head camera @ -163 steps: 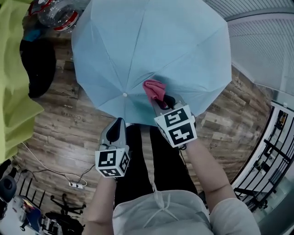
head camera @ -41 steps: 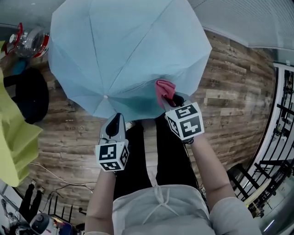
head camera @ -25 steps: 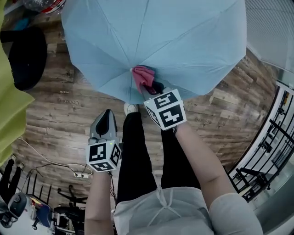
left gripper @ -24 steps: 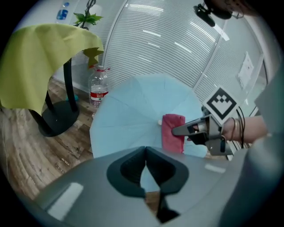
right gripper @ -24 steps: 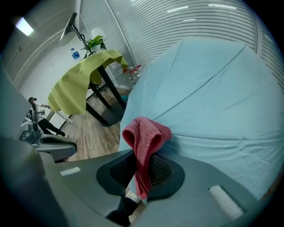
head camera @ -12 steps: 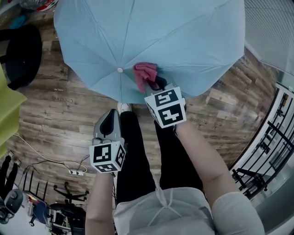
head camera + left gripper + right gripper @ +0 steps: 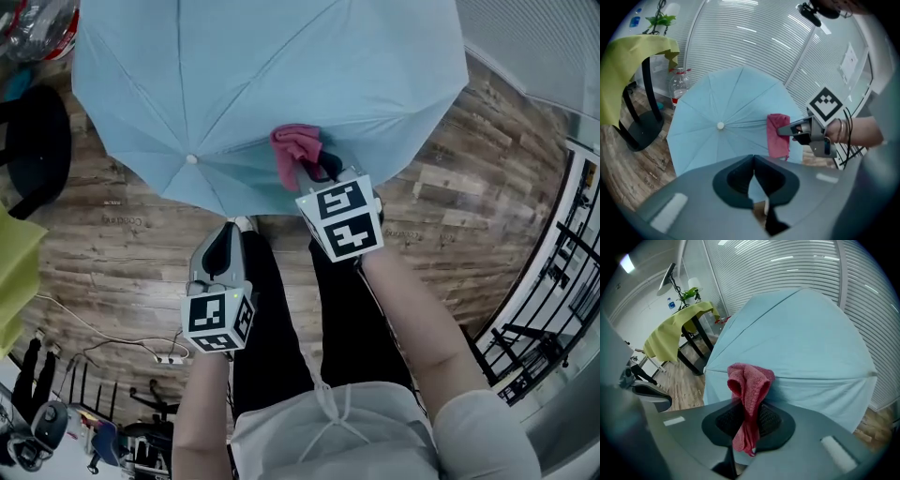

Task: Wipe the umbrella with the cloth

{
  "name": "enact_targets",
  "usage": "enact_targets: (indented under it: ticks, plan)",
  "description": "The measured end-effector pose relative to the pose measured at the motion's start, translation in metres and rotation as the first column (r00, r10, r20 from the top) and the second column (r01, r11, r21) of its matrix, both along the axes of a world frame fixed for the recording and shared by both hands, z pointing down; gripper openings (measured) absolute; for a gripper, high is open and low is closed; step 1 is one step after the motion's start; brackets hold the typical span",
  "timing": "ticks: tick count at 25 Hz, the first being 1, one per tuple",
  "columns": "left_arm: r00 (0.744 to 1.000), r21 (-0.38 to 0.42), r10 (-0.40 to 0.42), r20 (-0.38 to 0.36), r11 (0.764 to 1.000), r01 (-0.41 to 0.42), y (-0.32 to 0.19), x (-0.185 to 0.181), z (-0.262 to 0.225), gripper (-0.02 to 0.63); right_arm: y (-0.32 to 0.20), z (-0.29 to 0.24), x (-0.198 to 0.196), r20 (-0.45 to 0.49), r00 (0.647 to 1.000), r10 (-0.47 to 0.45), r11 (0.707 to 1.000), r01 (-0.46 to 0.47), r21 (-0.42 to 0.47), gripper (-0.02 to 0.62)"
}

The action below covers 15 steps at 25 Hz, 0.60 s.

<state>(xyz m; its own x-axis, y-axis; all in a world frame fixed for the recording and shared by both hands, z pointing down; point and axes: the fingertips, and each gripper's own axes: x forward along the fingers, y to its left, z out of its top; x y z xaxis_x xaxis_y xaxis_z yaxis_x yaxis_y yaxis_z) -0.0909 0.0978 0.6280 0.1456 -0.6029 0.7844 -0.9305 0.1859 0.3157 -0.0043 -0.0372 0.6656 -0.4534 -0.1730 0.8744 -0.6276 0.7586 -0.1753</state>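
Note:
An open light blue umbrella fills the top of the head view, its white tip pointing up at me. My right gripper is shut on a pink cloth that lies against the canopy to the right of the tip, near the rim. In the right gripper view the cloth hangs folded between the jaws of the right gripper. My left gripper hangs below the umbrella's rim, apart from it, its jaws closed together with nothing in them. The left gripper view shows the left gripper, the umbrella and the cloth.
The floor is wood planks. A yellow-draped table on a black stand is at the left, with a plastic bottle beside it. A cable and power strip lie lower left. Slatted blinds and a black railing close the right side.
The cloth has slid across the canopy away from the umbrella's tip, which now lies farther to its left. The left gripper has stayed low and shut.

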Motion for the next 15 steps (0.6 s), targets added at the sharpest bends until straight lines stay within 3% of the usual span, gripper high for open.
enact_targets:
  ticks: [15]
  plan:
    - [0.995, -0.005, 0.097, -0.019, 0.995, -0.097, -0.061, 0.109, 0.002, 0.008, -0.061, -0.013, 0.116, 0.038, 0.997, 0.07, 0.997, -0.071, 0.028, 0.058]
